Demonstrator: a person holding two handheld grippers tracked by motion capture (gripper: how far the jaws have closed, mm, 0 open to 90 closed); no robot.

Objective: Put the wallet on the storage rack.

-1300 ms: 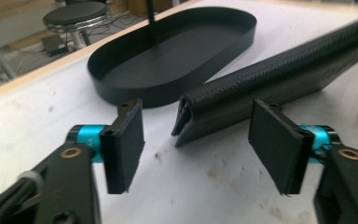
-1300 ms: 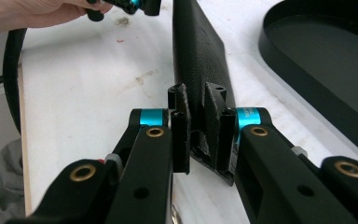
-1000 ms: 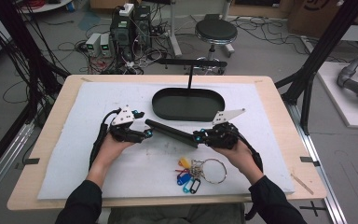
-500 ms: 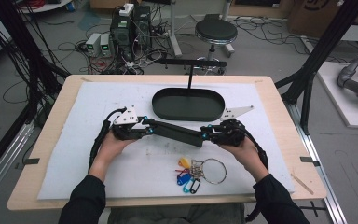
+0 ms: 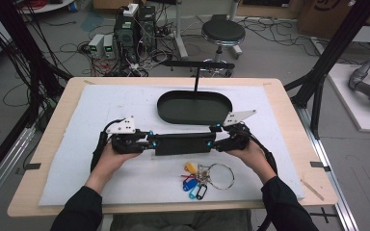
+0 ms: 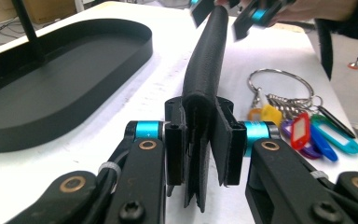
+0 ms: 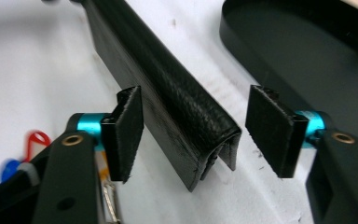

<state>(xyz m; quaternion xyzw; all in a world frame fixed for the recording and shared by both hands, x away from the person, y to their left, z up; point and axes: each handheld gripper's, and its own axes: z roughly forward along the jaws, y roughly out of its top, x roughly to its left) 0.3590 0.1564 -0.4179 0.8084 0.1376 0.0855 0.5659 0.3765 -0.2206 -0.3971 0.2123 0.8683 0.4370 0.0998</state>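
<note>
Left hand-held gripper (image 6: 204,154) clenched on folded black leather case (image 6: 205,79); right hand-held gripper (image 7: 193,135) just opening, pads apart beside case's other end, above desk (image 5: 289,96).

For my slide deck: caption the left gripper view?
Left gripper clamps a folded black leather case beside an oval tray.

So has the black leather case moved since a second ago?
Yes. The black leather case swung from slanted to parallel with the table's front edge, its left end moving away from the black tray.
</note>
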